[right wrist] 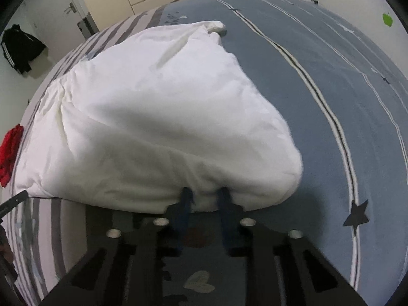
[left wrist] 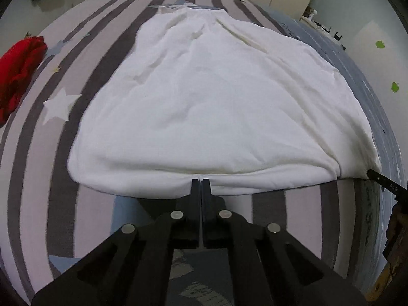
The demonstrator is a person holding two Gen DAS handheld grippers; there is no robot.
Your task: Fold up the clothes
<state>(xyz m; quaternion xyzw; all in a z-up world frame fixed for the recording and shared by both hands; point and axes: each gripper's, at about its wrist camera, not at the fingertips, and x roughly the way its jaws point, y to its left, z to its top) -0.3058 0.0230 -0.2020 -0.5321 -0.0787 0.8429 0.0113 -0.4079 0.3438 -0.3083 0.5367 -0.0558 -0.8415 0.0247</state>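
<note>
A white padded garment (left wrist: pixel 216 97) lies spread on the striped bed, its hem nearest me. In the left wrist view my left gripper (left wrist: pixel 201 181) has its two fingers pressed together on the middle of the hem, pinching the edge. The right gripper's finger (left wrist: pixel 382 179) touches the garment's right corner. In the right wrist view the white garment (right wrist: pixel 158 117) bulges up at that corner. My right gripper (right wrist: pixel 205 193) has its fingers apart, with a fold of the hem sitting between them. The left gripper's tip (right wrist: pixel 15 200) shows at the far left edge.
A red garment (left wrist: pixel 17 71) lies crumpled on the bed's left side. The bed cover is grey-striped (left wrist: pixel 51 153) on the left and blue (right wrist: pixel 344 97) on the right. A black jacket (right wrist: pixel 20 48) hangs on the wall by a door, and cupboards stand behind the bed.
</note>
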